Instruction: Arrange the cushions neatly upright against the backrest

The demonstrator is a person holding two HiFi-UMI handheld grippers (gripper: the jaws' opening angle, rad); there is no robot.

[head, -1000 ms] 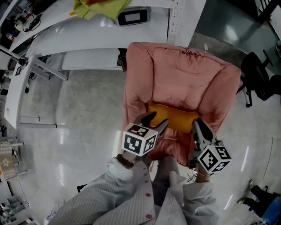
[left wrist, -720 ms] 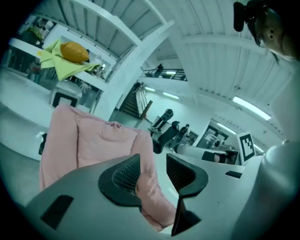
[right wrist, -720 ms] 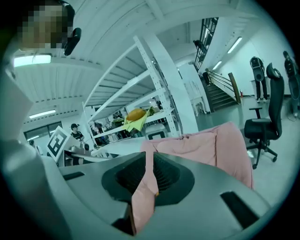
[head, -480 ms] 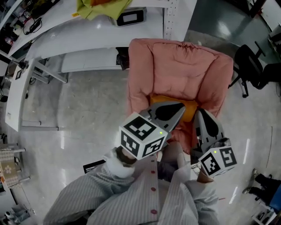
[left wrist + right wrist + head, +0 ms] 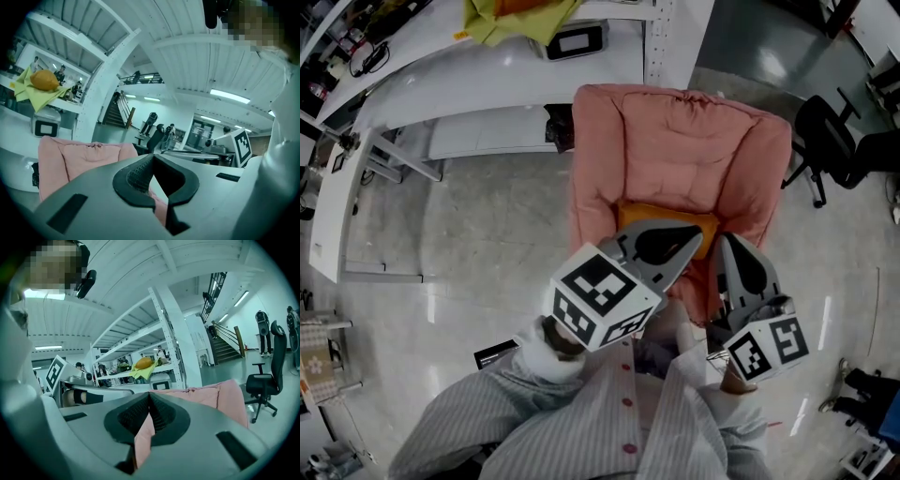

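The orange cushion (image 5: 666,213) leans low against the backrest of the pink armchair (image 5: 684,141); its lower part is hidden behind my grippers. My left gripper (image 5: 696,232) is held high over the seat's front, well above the cushion. Its jaws have just been closing and are shut with nothing between them (image 5: 153,156). My right gripper (image 5: 725,241) is beside it, lifted too; its jaws have also just been closing and are shut on nothing (image 5: 149,394). Both gripper views look level over the armchair's top edge (image 5: 79,157) (image 5: 220,393).
A white desk (image 5: 487,70) curves behind the armchair, bearing a yellow-green cloth (image 5: 520,14) and a black-screened device (image 5: 574,39). A black office chair (image 5: 830,141) stands right of the armchair. Glossy floor (image 5: 478,234) lies to the left.
Both grippers have risen from the cushion towards the camera. The left jaws, open a second ago, are shut now. The cushion stays on the seat.
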